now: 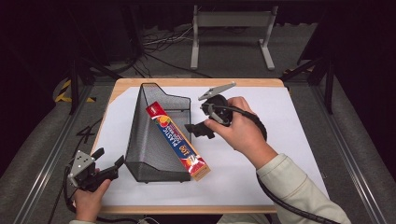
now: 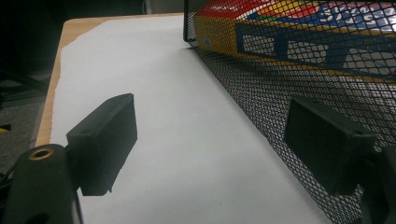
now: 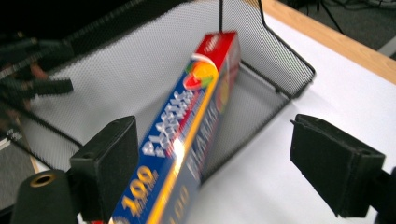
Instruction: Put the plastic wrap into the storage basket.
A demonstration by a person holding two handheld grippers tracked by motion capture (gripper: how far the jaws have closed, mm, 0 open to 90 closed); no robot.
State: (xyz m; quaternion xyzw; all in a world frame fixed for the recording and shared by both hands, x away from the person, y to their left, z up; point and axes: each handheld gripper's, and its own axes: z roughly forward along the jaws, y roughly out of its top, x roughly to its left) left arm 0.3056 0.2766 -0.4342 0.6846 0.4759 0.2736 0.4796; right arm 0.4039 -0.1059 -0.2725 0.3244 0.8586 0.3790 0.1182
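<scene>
Resting aslant in the black mesh basket (image 1: 154, 140), the plastic wrap box (image 1: 177, 141) sits released beside the wide-open right tool (image 1: 201, 125), while the left tool (image 1: 108, 169), also wide, should next steady the basket.

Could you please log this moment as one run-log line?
plastic wrap box: leaning in mesh basket | right gripper: open, clear of box | left gripper: open, beside basket

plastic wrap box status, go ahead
Right gripper open, clear of the plastic wrap box. Box lies slanted in the mesh basket, near end sticking out. Left gripper open, idle beside the basket. Nothing blocking.
</scene>
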